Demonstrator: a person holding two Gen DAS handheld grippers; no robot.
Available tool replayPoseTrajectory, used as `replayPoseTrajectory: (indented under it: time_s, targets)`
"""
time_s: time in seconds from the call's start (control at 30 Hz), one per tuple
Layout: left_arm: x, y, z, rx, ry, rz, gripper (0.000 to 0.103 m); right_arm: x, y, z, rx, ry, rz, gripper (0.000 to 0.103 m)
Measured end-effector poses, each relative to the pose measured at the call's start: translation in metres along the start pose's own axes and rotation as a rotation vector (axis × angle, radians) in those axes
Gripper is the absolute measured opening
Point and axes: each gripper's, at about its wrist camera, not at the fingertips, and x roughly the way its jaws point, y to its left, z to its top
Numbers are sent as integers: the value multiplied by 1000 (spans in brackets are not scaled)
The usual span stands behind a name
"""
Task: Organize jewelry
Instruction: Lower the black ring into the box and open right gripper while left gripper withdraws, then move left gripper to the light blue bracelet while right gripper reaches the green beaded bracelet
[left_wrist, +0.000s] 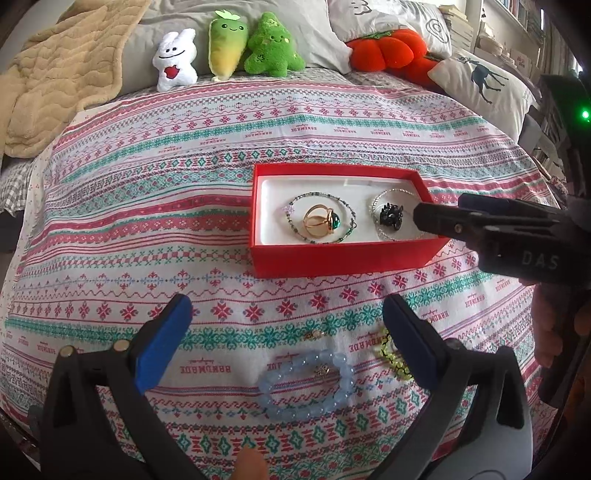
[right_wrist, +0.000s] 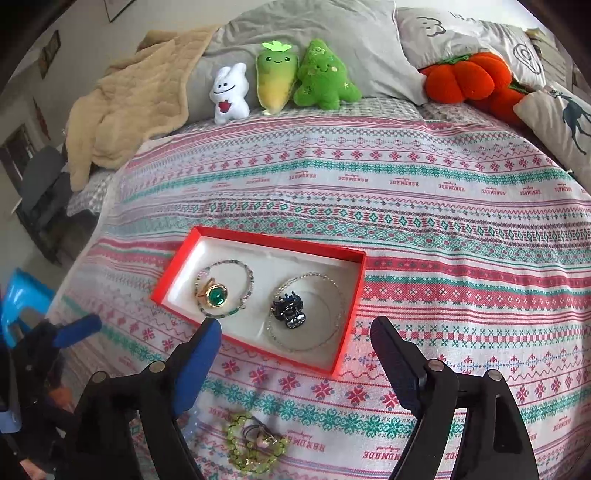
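Observation:
A red box (left_wrist: 343, 258) (right_wrist: 347, 325) with a white lining lies on the patterned bedspread. It holds a gold ring with a green stone (left_wrist: 323, 220) (right_wrist: 214, 295) inside a thin beaded bracelet, and a black hair claw (left_wrist: 391, 215) (right_wrist: 290, 310) inside a clear bracelet. My left gripper (left_wrist: 284, 339) is open above a pale blue bead bracelet (left_wrist: 306, 384). A green bead bracelet (left_wrist: 395, 356) (right_wrist: 251, 446) lies beside its right finger. My right gripper (right_wrist: 295, 354) is open and empty, over the box's near edge; it also shows in the left wrist view (left_wrist: 436, 218).
Three plush toys (left_wrist: 225, 48) (right_wrist: 280, 79), grey pillows, an orange plush pumpkin (left_wrist: 388, 48) (right_wrist: 469, 77) and a deer cushion (left_wrist: 484, 81) line the bed's far side. A beige blanket (left_wrist: 55, 74) (right_wrist: 133, 107) lies far left. A small gold item (left_wrist: 314, 334) lies on the bedspread.

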Motion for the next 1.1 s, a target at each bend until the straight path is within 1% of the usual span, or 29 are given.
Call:
replayPoseTrajectory:
  time_s: [0.13,0.33,0.53,0.67,0.93,1.1]
  targets:
    - [-2,2,-3,-4,2,0,102,-6,2,-4,-17,-5,-12,84]
    - [-5,2,-7,-2,3,9,103,-14,1,-10,-7,-4,-11,85]
    - [-9,0,-13,0,-3,14,103,-23,2,-19,-7,5,-21,89]
    - [-8,1,-18,0,4,21,103,-29,7,-29,-45,17,-40,90]
    - [-3,5,-36,25,43,37,103,-36,17,-47,-120,42,-39,90]
    - [-1,3,-48,46,53,46,103,-36,17,-58,-138,65,-31,90]
